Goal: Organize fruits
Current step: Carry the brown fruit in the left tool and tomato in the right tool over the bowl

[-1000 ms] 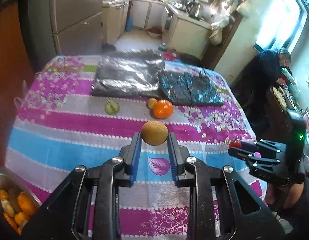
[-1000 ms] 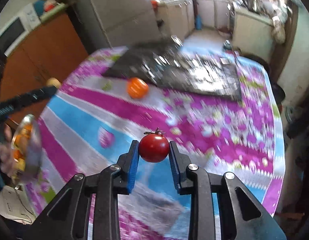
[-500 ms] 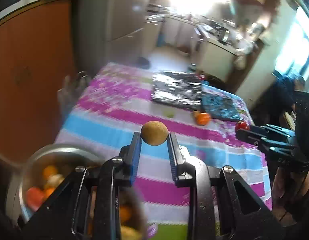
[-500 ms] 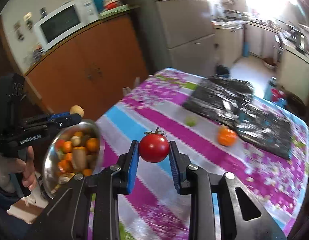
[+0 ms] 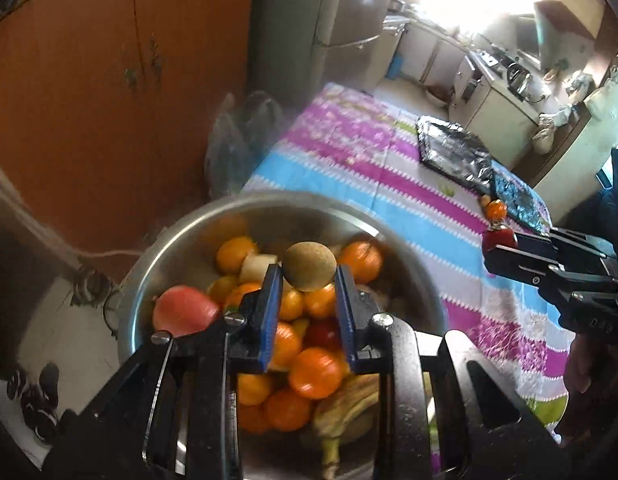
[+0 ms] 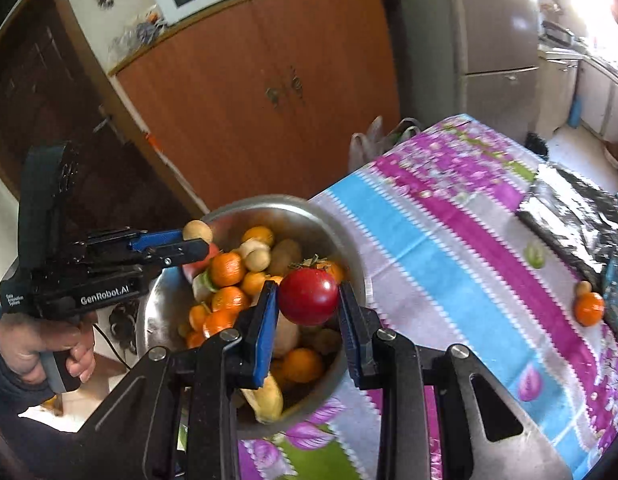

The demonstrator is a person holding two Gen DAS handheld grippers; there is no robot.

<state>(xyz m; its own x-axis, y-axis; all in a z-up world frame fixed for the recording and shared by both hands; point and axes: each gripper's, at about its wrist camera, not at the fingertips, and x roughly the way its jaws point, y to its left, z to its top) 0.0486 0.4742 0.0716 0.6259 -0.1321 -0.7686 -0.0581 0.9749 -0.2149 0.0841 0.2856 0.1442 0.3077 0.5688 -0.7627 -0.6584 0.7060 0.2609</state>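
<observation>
Right wrist view: striped floral tablecloth (image 6: 449,248) beside orange wooden cabinet (image 6: 245,92).

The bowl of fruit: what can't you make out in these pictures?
- Bowl bottom: both views, buried under fruit.
- Near rim: both views, behind the left gripper and right gripper.
- Brown fruit kind: both views, too blurred.
- Fruit on the table: right view, too small.

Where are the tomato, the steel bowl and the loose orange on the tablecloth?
tomato (image 6: 308,297): right wrist view, middle of its red skin.
steel bowl (image 5: 265,204): left wrist view, far rim.
loose orange (image 6: 588,309): right wrist view, its centre.
</observation>
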